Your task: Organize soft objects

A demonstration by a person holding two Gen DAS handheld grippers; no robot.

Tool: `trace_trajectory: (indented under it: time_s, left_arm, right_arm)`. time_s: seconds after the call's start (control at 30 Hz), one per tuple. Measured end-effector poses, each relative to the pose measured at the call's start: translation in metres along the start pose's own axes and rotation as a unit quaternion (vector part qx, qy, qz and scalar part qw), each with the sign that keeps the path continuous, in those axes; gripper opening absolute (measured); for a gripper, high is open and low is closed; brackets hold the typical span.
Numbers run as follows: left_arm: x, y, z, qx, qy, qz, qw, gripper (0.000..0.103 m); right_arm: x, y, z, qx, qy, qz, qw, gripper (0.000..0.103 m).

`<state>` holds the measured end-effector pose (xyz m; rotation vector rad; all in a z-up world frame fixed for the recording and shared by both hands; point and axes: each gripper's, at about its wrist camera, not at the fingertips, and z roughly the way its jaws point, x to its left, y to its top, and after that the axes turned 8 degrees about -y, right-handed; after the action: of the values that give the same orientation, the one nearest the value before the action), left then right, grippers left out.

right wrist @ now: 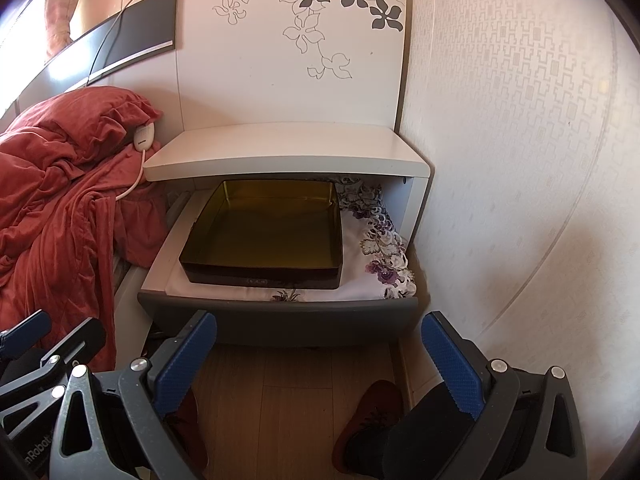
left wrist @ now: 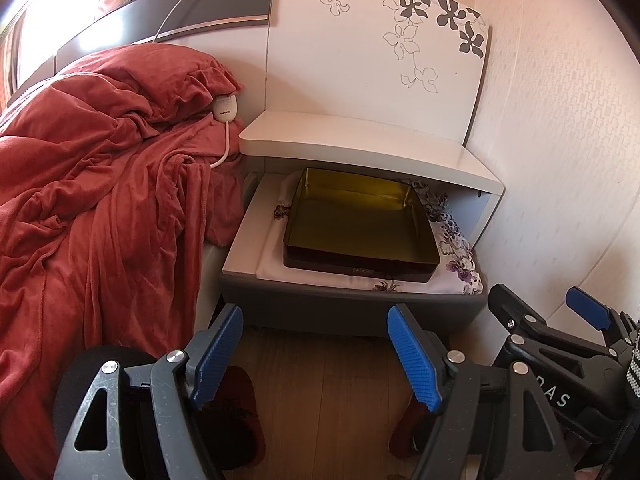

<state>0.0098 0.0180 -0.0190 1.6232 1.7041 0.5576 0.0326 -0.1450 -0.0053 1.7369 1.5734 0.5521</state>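
Left gripper point(left wrist: 316, 354) wide open, nothing in it; right gripper point(right wrist: 320, 364) same. We hover both low in front of the open drawer point(right wrist: 280, 320), angled down. Soft stuff: floral cloth point(right wrist: 384, 252) lies in the drawer under the gold tin point(right wrist: 264, 232), bunched along its right side, long axis running front to back. That's dead ahead, right of centre, so we judge the right hand nearer. Red blanket point(left wrist: 92, 200) heaps on the bed, nearer the left hand.
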Motion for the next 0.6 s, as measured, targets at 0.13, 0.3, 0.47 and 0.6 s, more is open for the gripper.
trace_trajectory:
  time_s: [0.13,0.3,0.47,0.6]
  left_arm:
    - [0.0,0.0,0.001,0.002,0.0,0.0,1.0,0.076]
    - [0.0,-0.001,0.002,0.005,0.0,0.0,1.0,0.076]
    - [0.004,-0.003,0.01,0.017,-0.001,-0.004,0.9999,0.076]
    - [0.013,-0.001,0.028,0.045,-0.007,-0.017,0.9988,0.076]
  right_arm:
    - [-0.001,0.0,0.001,0.001,0.001,0.0,1.0,0.103]
    - [0.0,-0.001,0.001,0.003,0.002,-0.003,1.0,0.103]
    - [0.002,-0.002,0.009,0.019,0.006,-0.011,1.0,0.103]
    - [0.007,-0.003,0.029,0.041,0.045,-0.046,0.997,0.103]
